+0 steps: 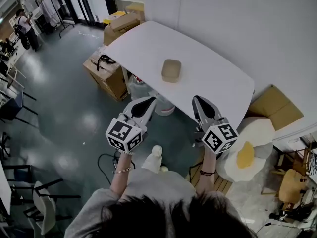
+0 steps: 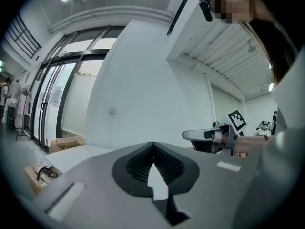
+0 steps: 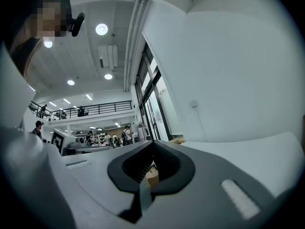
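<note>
1. My left gripper (image 1: 146, 102) is clenched tight with nothing between the jaws. Only a sliver of white table (image 1: 213, 78) shows through the gap behind the tips.
2. My right gripper (image 1: 199, 102) is the same, pressed together and empty. A cardboard box (image 3: 151, 176) shows through its gap.
3. The small tan box (image 1: 171, 70) sits about mid-table, well in from every edge. It is apart from both grippers and lies between their lines.
4. Both grippers hang at the table's near long edge, side by side but well apart.
5. The tabletop around the tan box is bare, so nothing stands between my tips and it.
6. A white bucket (image 1: 162, 106) sits under the near edge between the grippers.
7. Cardboard boxes (image 1: 106, 73) crowd the floor at the table's left corner.
8. A wall (image 1: 237, 29) runs along the far edge, and a fried-egg cushion (image 1: 246, 155) lies off the right end.
9. Open floor lies to my left, with a cable (image 1: 105, 158) on it.
</note>
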Available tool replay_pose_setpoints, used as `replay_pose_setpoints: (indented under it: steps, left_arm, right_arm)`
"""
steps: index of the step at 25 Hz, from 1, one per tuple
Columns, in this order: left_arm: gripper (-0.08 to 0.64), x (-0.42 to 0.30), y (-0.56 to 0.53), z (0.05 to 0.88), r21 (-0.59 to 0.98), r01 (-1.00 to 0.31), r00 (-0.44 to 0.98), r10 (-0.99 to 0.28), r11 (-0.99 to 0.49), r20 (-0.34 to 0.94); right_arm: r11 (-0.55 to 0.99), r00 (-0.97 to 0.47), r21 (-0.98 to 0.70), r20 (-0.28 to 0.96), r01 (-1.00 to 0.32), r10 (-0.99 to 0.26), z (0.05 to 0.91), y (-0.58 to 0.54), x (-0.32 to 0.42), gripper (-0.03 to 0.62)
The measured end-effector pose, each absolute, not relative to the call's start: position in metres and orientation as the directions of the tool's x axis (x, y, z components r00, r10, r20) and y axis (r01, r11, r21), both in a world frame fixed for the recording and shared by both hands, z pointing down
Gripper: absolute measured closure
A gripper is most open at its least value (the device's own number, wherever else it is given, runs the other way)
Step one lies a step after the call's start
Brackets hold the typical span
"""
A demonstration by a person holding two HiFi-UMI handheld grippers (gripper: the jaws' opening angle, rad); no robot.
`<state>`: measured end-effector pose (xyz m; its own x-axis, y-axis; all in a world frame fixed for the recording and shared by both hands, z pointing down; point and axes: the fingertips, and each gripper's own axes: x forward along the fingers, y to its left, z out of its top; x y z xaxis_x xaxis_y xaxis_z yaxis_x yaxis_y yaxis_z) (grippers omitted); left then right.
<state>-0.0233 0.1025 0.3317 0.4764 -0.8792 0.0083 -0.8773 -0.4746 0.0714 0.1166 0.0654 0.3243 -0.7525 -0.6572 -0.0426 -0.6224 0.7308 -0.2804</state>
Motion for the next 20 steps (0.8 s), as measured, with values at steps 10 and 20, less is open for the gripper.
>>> replay_pose_setpoints:
  steps: [10, 20]
  left_arm:
    - [0.565, -0.034, 0.067, 0.349, 0.104, -0.873, 0.479, -0.878, -0.476, 0.008]
    - [0.565, -0.067, 0.016, 0.347, 0.106, -0.870, 0.485, -0.874, -0.482, 0.006]
  right_arm:
    - [0.724, -0.751, -0.281, -0.017, -0.630, -0.660, 0.338, 0.031, 0.104, 0.578]
    - [0.712, -0.743, -0.295, -0.012, -0.637, -0.670, 0.338, -0.018, 0.075, 0.578]
